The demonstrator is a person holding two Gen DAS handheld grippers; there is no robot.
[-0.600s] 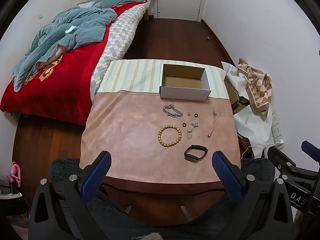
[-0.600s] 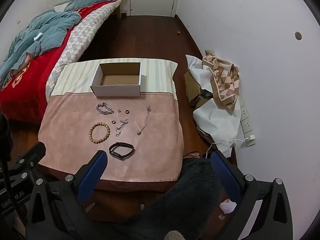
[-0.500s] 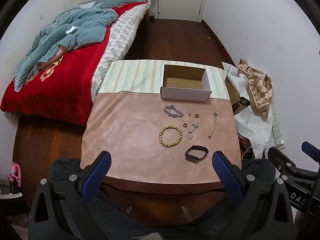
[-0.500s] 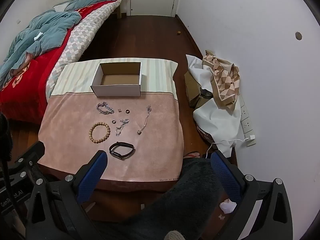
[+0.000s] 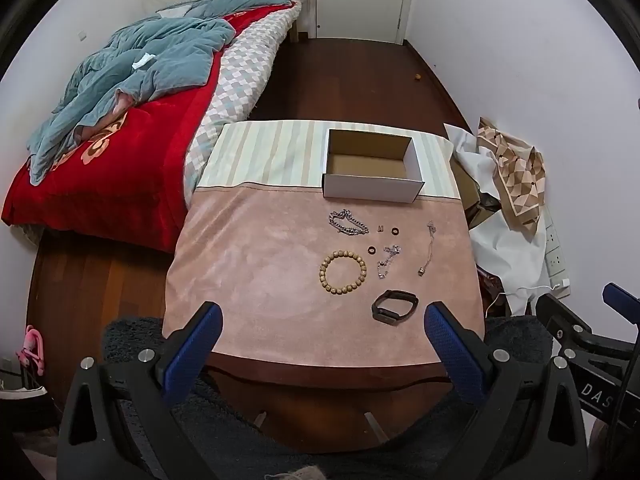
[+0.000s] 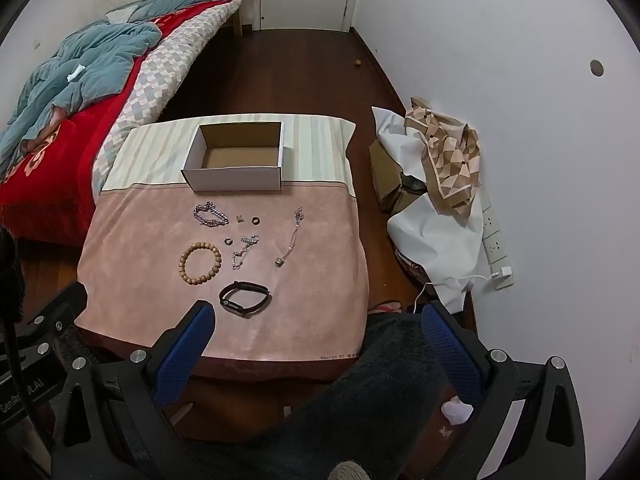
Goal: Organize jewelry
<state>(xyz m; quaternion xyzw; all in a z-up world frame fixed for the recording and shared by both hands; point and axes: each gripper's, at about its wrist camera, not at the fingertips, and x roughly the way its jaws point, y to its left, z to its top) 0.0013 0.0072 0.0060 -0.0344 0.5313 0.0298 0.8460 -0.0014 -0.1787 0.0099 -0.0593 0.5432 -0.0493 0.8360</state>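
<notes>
The table (image 5: 256,280) is covered by a pink cloth with a striped far band. An open white box (image 5: 372,190) stands at the far side; nearer lie a chain bracelet (image 5: 347,222), beaded bracelet (image 5: 342,272), black band (image 5: 394,306), two necklaces and small rings.

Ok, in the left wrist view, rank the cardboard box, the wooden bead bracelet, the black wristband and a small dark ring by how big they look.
1. cardboard box
2. wooden bead bracelet and black wristband: look alike, and the wristband lies nearer the camera, so unranked
3. small dark ring
</notes>
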